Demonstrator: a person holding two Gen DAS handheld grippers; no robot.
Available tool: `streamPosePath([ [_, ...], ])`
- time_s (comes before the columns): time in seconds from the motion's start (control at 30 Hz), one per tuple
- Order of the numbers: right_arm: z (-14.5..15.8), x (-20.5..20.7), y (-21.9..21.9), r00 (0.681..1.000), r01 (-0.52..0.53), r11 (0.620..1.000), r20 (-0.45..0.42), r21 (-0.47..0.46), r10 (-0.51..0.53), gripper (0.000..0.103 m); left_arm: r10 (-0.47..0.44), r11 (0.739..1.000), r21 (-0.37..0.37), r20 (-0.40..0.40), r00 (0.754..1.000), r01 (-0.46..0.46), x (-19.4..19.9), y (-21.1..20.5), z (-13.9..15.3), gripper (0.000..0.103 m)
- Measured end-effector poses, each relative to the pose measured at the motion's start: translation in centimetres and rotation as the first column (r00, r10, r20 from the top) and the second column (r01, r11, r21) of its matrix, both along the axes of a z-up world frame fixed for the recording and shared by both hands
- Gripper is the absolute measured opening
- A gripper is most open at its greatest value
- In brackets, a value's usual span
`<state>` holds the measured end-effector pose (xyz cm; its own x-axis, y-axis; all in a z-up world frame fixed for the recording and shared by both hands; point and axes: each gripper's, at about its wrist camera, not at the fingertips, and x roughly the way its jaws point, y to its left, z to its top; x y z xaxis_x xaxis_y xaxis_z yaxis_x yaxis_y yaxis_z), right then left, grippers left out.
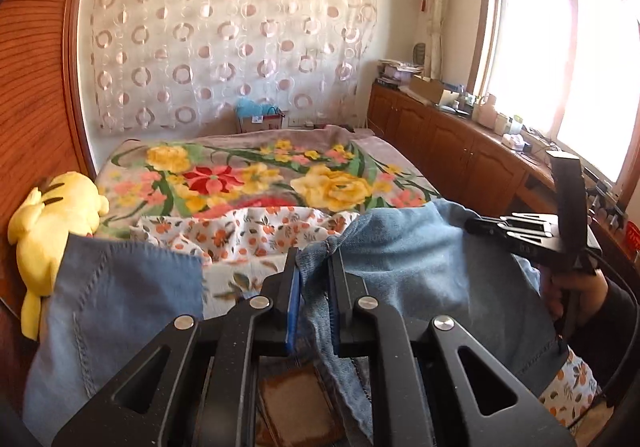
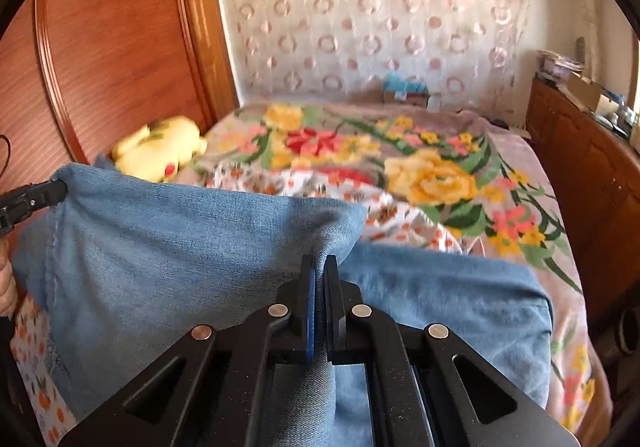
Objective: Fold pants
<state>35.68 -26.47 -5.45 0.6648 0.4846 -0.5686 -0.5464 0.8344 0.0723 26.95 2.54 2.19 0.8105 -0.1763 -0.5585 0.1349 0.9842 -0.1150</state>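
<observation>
Left gripper [image 1: 313,267] clamped on a bunched denim edge; right gripper [image 2: 319,271] pinched tight on another fold of the pants [image 2: 168,239]. The pants hang lifted between them over the bed [image 2: 516,151] — two holds, likely to stretch the cloth for folding.

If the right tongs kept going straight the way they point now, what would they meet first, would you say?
Probably the orange-print sheet on the bed, just beyond the jeans that the right tongs are pinching; depth is hard to judge, so it may be the floral blanket behind it.
</observation>
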Motion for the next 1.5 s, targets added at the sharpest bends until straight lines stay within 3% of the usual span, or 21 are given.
streamPosePath([
  [0.2,-2.3,0.9,1.2,0.998,0.037,0.995,-0.054,-0.088,-0.042,0.004,0.036,0.998,0.063,-0.096,0.995,-0.03,4.0,0.4,-2.8,0.014],
  [0.3,-2.2,0.2,1.5,0.997,0.03,0.993,-0.064,-0.112,-0.038,0.014,0.04,0.997,0.077,-0.122,0.992,-0.03,3.4,0.4,-4.0,0.014],
  [0.47,-1.5,-1.5,0.8,0.998,0.037,0.992,-0.037,-0.124,-0.041,0.032,0.026,0.999,0.049,-0.141,0.99,-0.019,0.9,0.7,-4.7,0.033],
  [0.53,-1.4,-2.3,0.3,0.999,0.03,0.993,-0.04,-0.111,-0.035,0.036,0.0,0.999,0.032,-0.147,0.989,0.004,-0.6,0.5,-4.9,0.046],
  [0.9,-1.7,-6.6,-1.8,0.999,0.032,0.99,-0.024,-0.136,-0.035,0.04,-0.066,0.998,-0.029,-0.228,0.971,0.061,-7.7,-2.5,-8.4,0.046],
  [0.97,-1.6,-6.9,-2.0,0.999,0.041,0.988,-0.021,-0.148,-0.044,0.04,-0.075,0.997,-0.05,-0.226,0.971,0.065,-8.2,-2.5,-8.4,0.037],
  [1.0,-1.4,-6.8,-2.0,0.999,0.047,0.988,-0.02,-0.148,-0.051,0.04,-0.091,0.995,-0.066,-0.225,0.97,0.078,-8.3,-2.6,-8.5,0.024],
  [1.13,-1.4,-7.5,-3.8,0.996,0.079,0.988,-0.022,-0.136,-0.083,0.04,-0.082,0.996,-0.042,-0.195,0.977,0.075,-9.4,-3.0,-7.9,0.016],
  [1.2,-1.7,-7.8,-5.2,0.994,0.105,0.986,-0.03,-0.131,-0.109,0.04,-0.03,0.999,-0.029,-0.15,0.988,0.026,-10.2,-2.3,-6.7,0.016],
  [1.5,-3.8,-10.1,-13.2,0.961,0.247,0.961,-0.093,-0.123,-0.259,0.04,0.001,1.0,0.006,-0.192,0.981,0.0,-10.9,-1.8,-7.1,0.023],
])
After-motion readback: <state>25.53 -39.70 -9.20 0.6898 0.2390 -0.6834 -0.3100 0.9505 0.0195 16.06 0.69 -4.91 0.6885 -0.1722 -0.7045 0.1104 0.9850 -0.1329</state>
